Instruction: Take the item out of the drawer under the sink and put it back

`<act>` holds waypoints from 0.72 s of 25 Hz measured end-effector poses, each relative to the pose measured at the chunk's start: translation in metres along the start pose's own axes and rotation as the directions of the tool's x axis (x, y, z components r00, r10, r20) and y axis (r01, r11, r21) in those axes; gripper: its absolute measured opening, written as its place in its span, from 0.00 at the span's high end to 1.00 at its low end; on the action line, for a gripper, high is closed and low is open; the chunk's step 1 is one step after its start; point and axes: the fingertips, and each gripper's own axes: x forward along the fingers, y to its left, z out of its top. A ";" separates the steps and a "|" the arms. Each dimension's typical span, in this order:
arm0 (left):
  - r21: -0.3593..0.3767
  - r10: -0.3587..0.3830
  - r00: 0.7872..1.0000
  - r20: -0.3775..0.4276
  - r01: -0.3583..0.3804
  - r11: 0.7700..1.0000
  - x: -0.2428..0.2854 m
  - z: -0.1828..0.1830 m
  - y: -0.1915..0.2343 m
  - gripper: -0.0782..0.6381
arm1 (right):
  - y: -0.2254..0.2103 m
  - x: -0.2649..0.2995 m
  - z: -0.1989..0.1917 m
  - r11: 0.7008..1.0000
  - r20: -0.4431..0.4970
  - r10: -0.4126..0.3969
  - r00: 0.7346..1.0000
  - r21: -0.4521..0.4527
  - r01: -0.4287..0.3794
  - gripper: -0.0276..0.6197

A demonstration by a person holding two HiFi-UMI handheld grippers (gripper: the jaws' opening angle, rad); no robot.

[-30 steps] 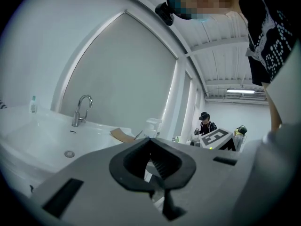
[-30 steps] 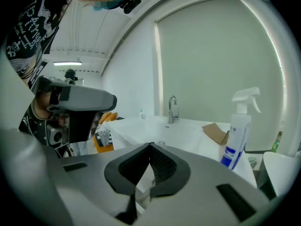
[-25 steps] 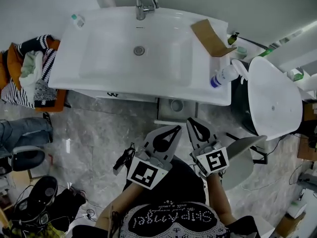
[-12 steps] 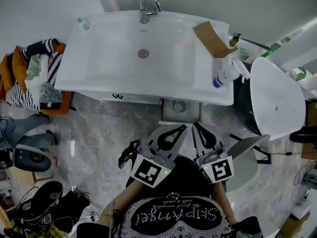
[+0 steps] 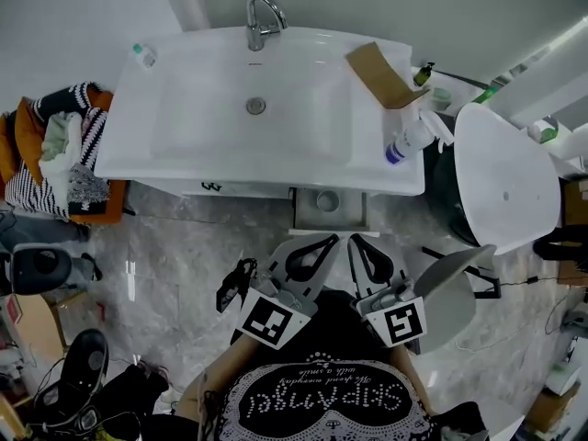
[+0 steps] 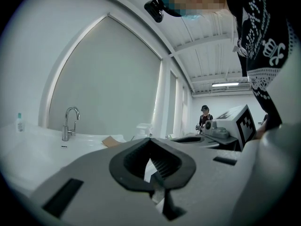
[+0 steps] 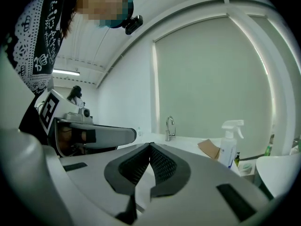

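White sink across the far side, tap at its far edge in the middle. White chair right of the sink. Pile of clothes at far left. Drawer under the sink's near edge, right of centre, pulled partly out. Round grey item sits inside the drawer, nothing holding it. Left gripper and right gripper side by side just near of the drawer, both pointing at it, tips apart from it. Left gripper view: fingers pressed together at the tips, nothing between. Right gripper view: same, tips pressed together, empty. Cardboard on the sink's far right corner, spray bottle lying at its right edge, small bottle at its far left corner
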 end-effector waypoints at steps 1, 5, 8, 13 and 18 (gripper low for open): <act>-0.004 0.002 1.000 0.001 -0.002 1.000 0.000 0.000 0.001 0.89 | 0.000 -0.001 -0.001 1.000 -0.002 -0.006 1.000 0.005 0.006 0.93; -0.015 -0.002 1.000 -0.007 0.002 1.000 -0.001 -0.002 0.000 0.89 | 0.000 -0.002 -0.005 1.000 -0.014 -0.025 1.000 0.018 0.026 0.93; -0.001 -0.015 0.999 -0.028 0.015 1.000 -0.003 -0.005 -0.003 0.89 | 0.004 -0.001 -0.006 1.000 -0.012 -0.022 1.000 0.023 0.022 0.93; -0.004 -0.019 0.999 -0.040 0.019 1.000 -0.008 -0.008 -0.003 0.89 | 0.016 0.001 -0.008 1.000 -0.025 -0.002 1.000 0.006 0.002 0.93; -0.010 -0.023 0.999 -0.043 0.023 1.000 -0.015 -0.009 -0.004 0.89 | 0.024 0.001 -0.009 1.000 -0.035 0.002 0.999 0.005 -0.002 0.93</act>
